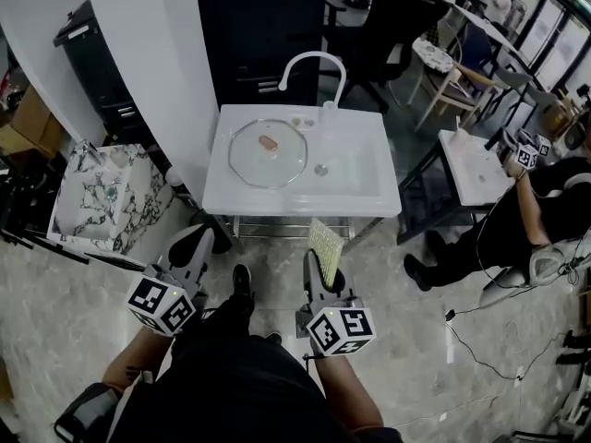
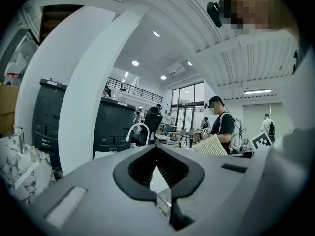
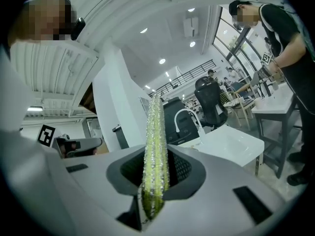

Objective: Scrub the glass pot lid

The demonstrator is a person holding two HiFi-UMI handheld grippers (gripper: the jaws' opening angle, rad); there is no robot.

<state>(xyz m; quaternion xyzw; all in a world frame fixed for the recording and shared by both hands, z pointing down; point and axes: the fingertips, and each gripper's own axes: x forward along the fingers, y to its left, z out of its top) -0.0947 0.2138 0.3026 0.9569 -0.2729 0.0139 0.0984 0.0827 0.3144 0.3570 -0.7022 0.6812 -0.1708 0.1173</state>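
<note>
The glass pot lid [image 1: 268, 155], round with a brown knob, lies flat on the left part of the white sink unit [image 1: 369, 199], under a curved white faucet [image 1: 312, 60]. Both grippers hang low in front of the sink, well short of the lid. My left gripper [image 1: 201, 240] [image 2: 156, 152] is shut with nothing in it. My right gripper [image 1: 319, 268] [image 3: 155, 156] is shut on a yellow-green scrub pad [image 1: 325, 245] [image 3: 155, 127], which stands upright out of the jaws. The right gripper view shows the sink unit [image 3: 224, 137] ahead to the right.
A white pillar [image 1: 157, 72] stands left of the sink, with a marble-patterned basin [image 1: 102, 201] beyond it. A black cabinet [image 1: 263, 26] is behind the faucet. At the right another person [image 1: 526, 224] works at a second white sink [image 1: 473, 169].
</note>
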